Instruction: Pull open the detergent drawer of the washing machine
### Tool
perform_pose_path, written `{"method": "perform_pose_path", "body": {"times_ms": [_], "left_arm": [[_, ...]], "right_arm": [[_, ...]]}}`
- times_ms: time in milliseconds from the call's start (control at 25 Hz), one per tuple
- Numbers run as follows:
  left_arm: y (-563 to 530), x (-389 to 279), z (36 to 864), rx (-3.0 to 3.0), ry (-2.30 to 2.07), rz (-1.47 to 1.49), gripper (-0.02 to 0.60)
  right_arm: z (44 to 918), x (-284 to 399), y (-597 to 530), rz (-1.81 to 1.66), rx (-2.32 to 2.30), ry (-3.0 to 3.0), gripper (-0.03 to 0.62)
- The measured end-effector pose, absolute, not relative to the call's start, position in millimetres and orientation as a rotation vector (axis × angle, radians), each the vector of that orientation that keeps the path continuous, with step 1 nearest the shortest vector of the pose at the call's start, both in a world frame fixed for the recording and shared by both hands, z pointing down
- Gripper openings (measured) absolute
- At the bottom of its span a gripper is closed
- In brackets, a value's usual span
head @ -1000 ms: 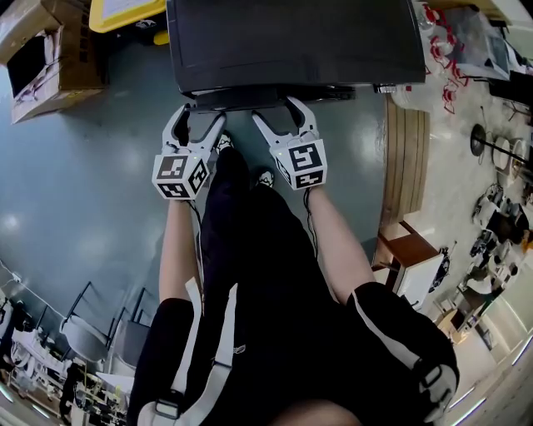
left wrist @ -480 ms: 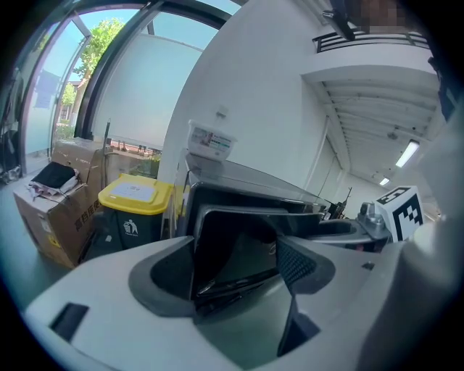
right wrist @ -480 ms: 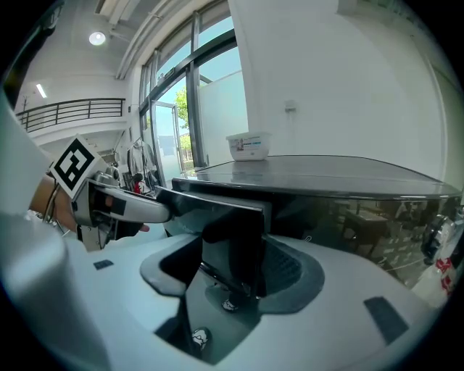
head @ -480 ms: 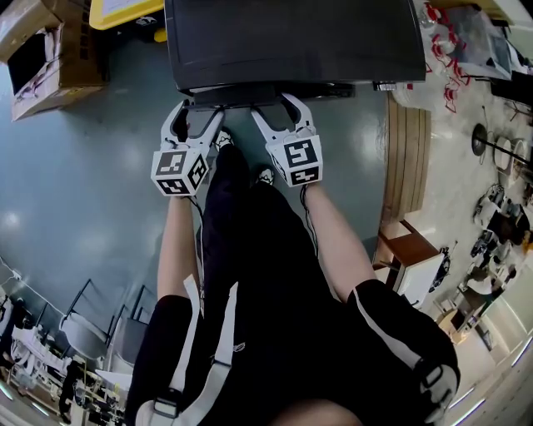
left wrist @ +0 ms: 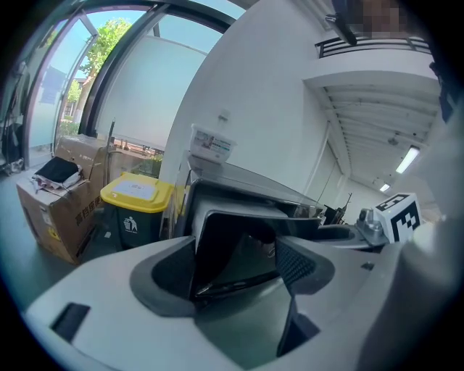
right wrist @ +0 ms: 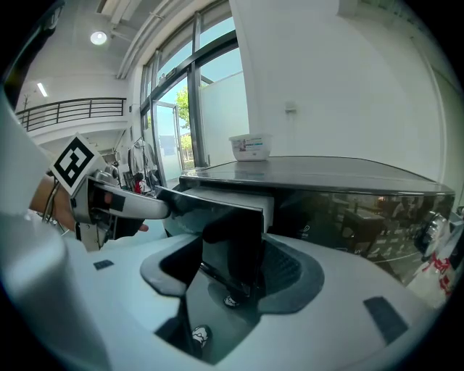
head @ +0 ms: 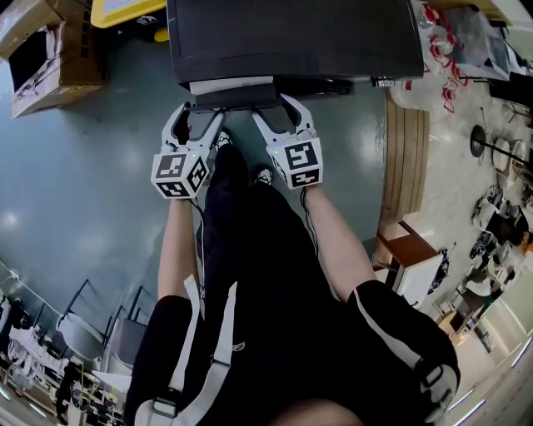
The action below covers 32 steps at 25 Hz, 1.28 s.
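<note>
The dark washing machine (head: 296, 37) fills the top of the head view. Its detergent drawer (head: 231, 85) stands a little way out, with a white strip of its body showing behind the dark front panel (head: 237, 101). My left gripper (head: 196, 115) is shut on the panel's left end. The left gripper view shows the panel (left wrist: 232, 246) wedged between the pads of the left gripper (left wrist: 239, 268). My right gripper (head: 279, 110) holds the right end. Its jaws have just been closing, and the panel (right wrist: 232, 239) sits between them at the right gripper (right wrist: 232, 272).
A cardboard box (head: 50, 54) and a yellow-lidded bin (head: 125, 10) stand left of the machine. A wooden platform (head: 405, 158) lies to its right. A small white tub (right wrist: 250, 146) sits on the machine's top. The person's legs are right behind both grippers.
The drawer has slid out a little, so a white strip of its body now shows under the machine's top edge. The right jaws have narrowed onto the panel. Both grippers stayed nearly in place.
</note>
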<state>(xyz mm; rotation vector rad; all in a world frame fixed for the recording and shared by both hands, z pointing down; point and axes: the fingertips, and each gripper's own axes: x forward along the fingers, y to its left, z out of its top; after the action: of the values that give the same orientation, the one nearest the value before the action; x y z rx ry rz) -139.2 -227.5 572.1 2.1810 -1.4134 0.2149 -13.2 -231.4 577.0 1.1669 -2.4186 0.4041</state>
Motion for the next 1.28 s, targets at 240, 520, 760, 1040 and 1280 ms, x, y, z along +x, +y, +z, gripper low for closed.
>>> {"method": "perform_pose_path", "body": {"times_ms": [240, 520, 760, 1040, 1280], "left_arm": [[-219, -139, 570, 2.173, -1.424, 0.198, 0.347], [-211, -138, 569, 2.168, -1.445, 0.215, 0.344], [-203, -138, 567, 2.168, -1.454, 0.215, 0.342], [-192, -139, 563, 2.165, -1.458, 0.216, 0.341], [-184, -137, 567, 2.163, -1.46, 0.222, 0.341]], "right_arm": [[576, -12, -224, 0.403, 1.166, -2.417, 0.252], [576, -11, -216, 0.406, 1.165, -2.412, 0.25], [574, -11, -208, 0.405, 1.166, -2.416, 0.25], [571, -11, -198, 0.404, 1.165, -2.416, 0.25], [575, -9, -190, 0.405, 1.161, -2.416, 0.25]]}}
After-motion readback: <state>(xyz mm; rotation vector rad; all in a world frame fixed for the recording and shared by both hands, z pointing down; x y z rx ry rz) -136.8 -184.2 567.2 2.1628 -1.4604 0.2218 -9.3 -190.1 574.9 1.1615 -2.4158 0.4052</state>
